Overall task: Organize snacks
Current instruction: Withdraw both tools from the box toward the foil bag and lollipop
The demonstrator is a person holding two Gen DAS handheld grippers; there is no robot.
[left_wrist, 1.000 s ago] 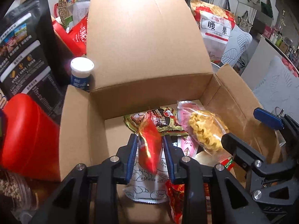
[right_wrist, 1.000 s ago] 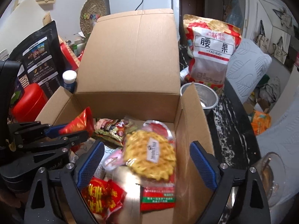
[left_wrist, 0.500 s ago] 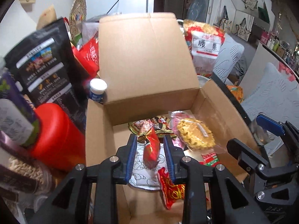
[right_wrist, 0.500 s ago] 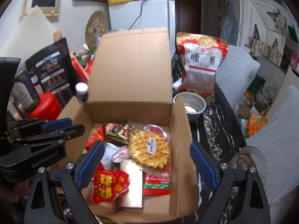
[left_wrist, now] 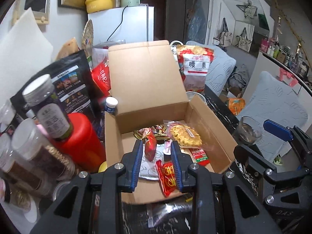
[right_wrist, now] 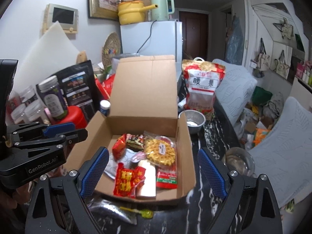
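Note:
An open cardboard box (left_wrist: 206, 124) (right_wrist: 97, 124) holds several snack packets. A small red packet (left_wrist: 150, 146) (right_wrist: 119, 148) lies inside at the left, on a white wrapper (left_wrist: 148, 165). A waffle pack (left_wrist: 185, 135) (right_wrist: 160, 152) lies at the right, and a red-and-yellow packet (left_wrist: 167, 177) (right_wrist: 127, 181) at the front. My left gripper (left_wrist: 156, 163) is open above the box's front, with nothing between its jaws. My right gripper (right_wrist: 153, 173) is wide open and empty above the box's front.
Left of the box stand a red canister (left_wrist: 78, 142), several jars (left_wrist: 46, 107) and a black pouch (right_wrist: 78, 85). A big cashew bag (right_wrist: 202, 85), a steel bowl (right_wrist: 192, 120) and a glass (right_wrist: 238, 161) are at the right. A silver packet (left_wrist: 167, 212) lies before the box.
My left gripper let go of the small red packet, which now lies in the box. Both grippers have pulled up and back from the box.

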